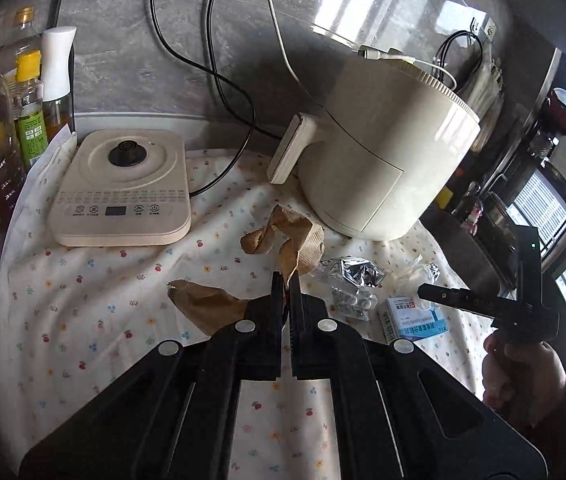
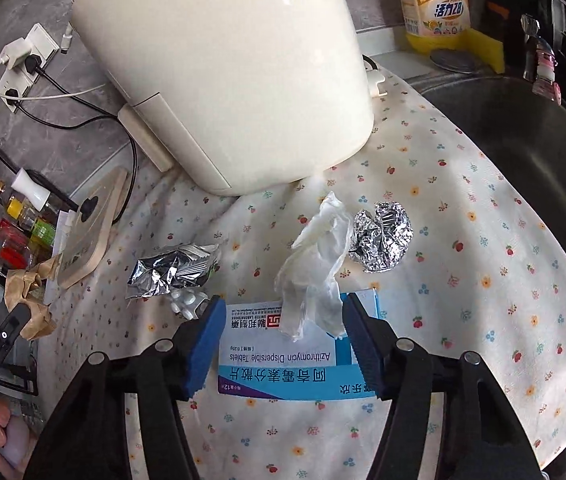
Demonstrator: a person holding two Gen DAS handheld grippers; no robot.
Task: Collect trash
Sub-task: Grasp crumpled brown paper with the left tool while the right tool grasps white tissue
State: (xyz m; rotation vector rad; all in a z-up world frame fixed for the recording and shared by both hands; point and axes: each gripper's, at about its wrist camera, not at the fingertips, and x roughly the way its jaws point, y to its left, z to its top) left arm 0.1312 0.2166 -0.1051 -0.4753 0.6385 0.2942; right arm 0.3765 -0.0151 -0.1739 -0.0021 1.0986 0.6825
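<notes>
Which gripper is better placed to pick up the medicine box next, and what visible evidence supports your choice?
Right. The right gripper already straddles the medicine box, its blue pads on either side. The left gripper is shut over the brown paper, away from the box.

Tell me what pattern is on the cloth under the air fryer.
Cream cloth printed with small scattered flowers and cherries in red, yellow and blue; clearest in the right wrist view.

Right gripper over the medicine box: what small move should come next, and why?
Probably close the right gripper the rest of the way onto the medicine box. Its blue fingers straddle the box on both sides, apparently without pressing it yet. A crumpled clear wrapper lies over the box's far end, so it may get caught up too. The left gripper already pinches brown paper.
</notes>
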